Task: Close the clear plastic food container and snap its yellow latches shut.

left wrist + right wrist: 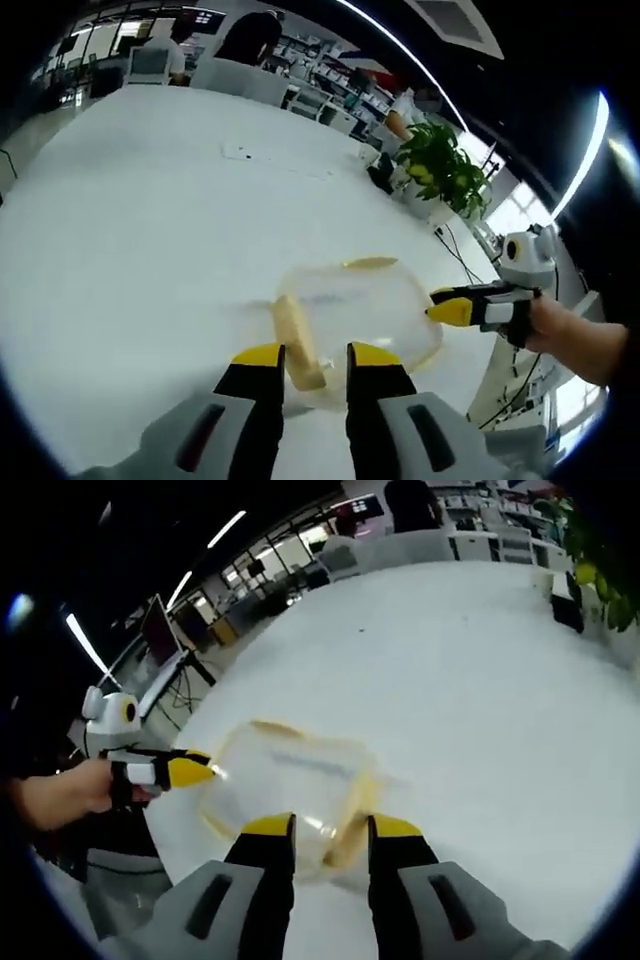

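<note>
Container (pixel 350 310) between both tongs; plant (pixel 440 165) beyond.

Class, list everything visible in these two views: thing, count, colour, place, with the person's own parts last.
Container: one, clear plastic, on the table between both grippers.
Latches: yellow, along the container's edges; count unclear.
Table: one, white, large.
Potted plant: one, green, beyond the table's far edge.
People: at least two, far background.
Left gripper: one, grey, yellow-tipped fingers astride a latch.
Right gripper: one, same colours, at the container's edge.
Hand: one, holding the right gripper.
</note>
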### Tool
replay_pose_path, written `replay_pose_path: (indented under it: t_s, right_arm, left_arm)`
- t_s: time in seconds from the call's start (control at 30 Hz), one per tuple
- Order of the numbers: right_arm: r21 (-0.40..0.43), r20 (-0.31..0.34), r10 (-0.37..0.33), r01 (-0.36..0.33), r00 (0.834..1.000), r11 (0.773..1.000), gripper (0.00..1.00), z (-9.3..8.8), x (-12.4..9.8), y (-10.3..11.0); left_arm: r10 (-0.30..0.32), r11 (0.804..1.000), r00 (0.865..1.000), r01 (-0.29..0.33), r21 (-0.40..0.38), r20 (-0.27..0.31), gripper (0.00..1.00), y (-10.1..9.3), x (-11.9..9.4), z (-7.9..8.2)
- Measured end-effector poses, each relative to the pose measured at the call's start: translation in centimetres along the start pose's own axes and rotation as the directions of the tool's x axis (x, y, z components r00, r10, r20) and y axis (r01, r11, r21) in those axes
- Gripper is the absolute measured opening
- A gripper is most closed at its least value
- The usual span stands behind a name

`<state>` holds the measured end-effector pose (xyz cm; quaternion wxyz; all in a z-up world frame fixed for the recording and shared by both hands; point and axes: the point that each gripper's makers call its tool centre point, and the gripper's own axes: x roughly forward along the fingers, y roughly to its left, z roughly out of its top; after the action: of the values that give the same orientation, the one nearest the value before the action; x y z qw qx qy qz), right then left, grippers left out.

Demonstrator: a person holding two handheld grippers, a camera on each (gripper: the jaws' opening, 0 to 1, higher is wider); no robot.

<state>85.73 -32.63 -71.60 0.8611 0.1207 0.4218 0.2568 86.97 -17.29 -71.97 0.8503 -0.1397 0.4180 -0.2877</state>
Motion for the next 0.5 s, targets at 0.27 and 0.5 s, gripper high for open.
replay_pose_path:
  t_s: [0.27, 0.5]
  right_arm:
    - [0.071, 0.001, -0.006, 0.006, 1.000, 0.997, 0.22, -0.01, 0.04, 0.00]
    - [0.117, 0.005, -0.004, 0.003, 1.000, 0.993, 0.20, 0.08, -0.02, -0.32]
  left_arm:
    - [-0.003, 1.000, 1.000, 0.003, -0.025, 0.007, 0.14, -0.29, -0.08, -0.19]
    - [-0.026, 0.999, 1.000, 0.027, -0.044, 0.016, 0.11, -0.48, -0.48, -0.32]
